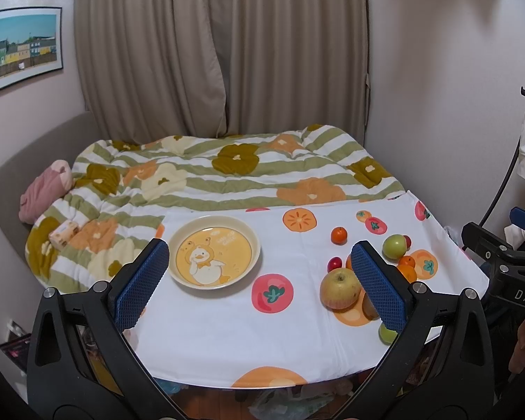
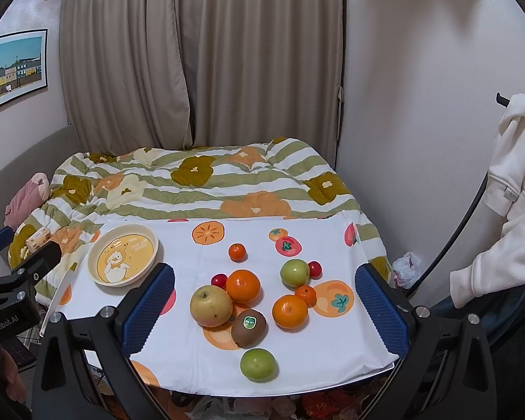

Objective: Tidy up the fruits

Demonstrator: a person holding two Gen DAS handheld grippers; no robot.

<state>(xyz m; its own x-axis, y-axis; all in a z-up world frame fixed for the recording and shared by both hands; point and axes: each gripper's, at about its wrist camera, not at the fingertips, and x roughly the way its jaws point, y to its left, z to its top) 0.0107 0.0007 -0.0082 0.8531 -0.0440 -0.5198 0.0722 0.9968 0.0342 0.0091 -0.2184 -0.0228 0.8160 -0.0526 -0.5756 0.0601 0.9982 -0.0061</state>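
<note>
Both tongs hang wide open above the near table edge, gripping nothing — the left gripper (image 1: 259, 280) toward the duck plate (image 1: 214, 252), the right gripper (image 2: 264, 306) over the fruit. The fruit is clustered on the white fruit-print tablecloth (image 2: 332, 343): a yellowish apple (image 2: 211, 305) touching a large orange (image 2: 243, 285), a stickered kiwi (image 2: 249, 327) just beside them. The plate sits bare, left of the cluster. Behind lies a flower-patterned quilt (image 2: 199, 182) — beige curtains (image 2: 206, 56) and a framed picture (image 2: 12, 68) beyond.
</note>
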